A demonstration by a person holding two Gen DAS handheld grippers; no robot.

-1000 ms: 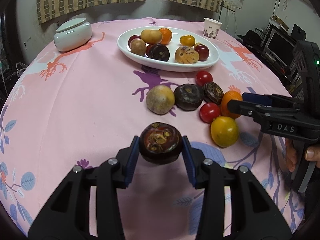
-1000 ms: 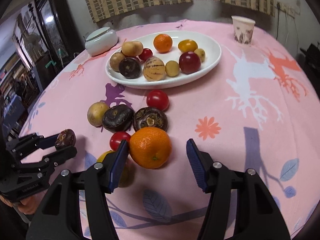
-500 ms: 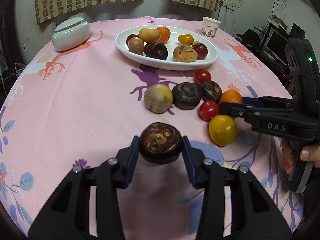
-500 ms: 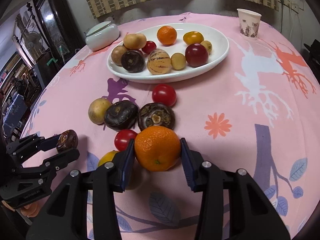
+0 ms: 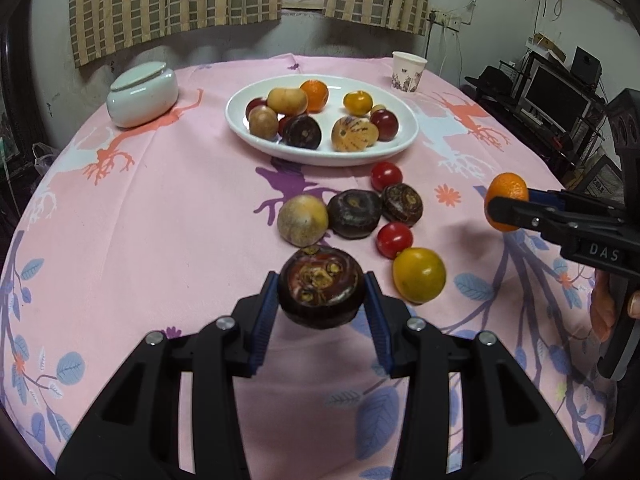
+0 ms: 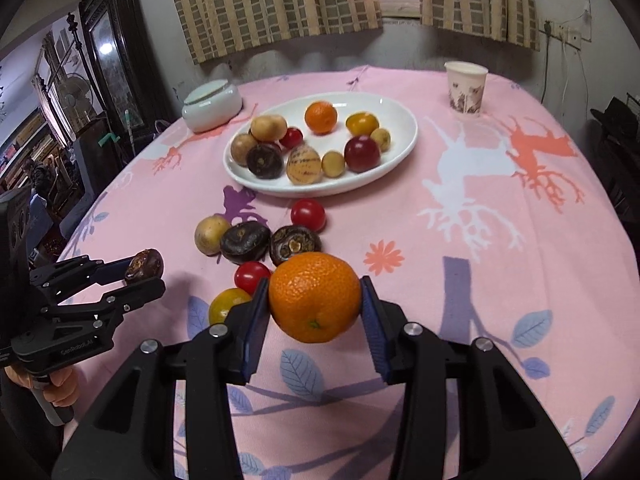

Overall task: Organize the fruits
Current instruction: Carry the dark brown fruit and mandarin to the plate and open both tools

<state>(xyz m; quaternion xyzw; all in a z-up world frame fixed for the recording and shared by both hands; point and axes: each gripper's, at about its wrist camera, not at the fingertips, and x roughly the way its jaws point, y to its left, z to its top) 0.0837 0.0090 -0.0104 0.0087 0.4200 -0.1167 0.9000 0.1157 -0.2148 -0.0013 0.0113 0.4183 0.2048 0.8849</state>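
Right claw point(image 6: 315, 300) clamps an orange point(image 6: 315, 297) across its middle, left claw point(image 5: 321, 294) a dark fruit point(image 5: 320, 286); both look firm, light, roll-prone.

So the right gripper point(image 6: 315, 307) is now clamping the orange point(image 6: 314, 297), where a second ago its jaws were standing wide with the fruit just sitting between them. It's also carrying the orange up off the counter point(image 6: 460, 248) now, away from the yellow fruit point(image 5: 419, 275) and cherry tomato point(image 5: 394, 239) it was resting against, leaving a gap there.
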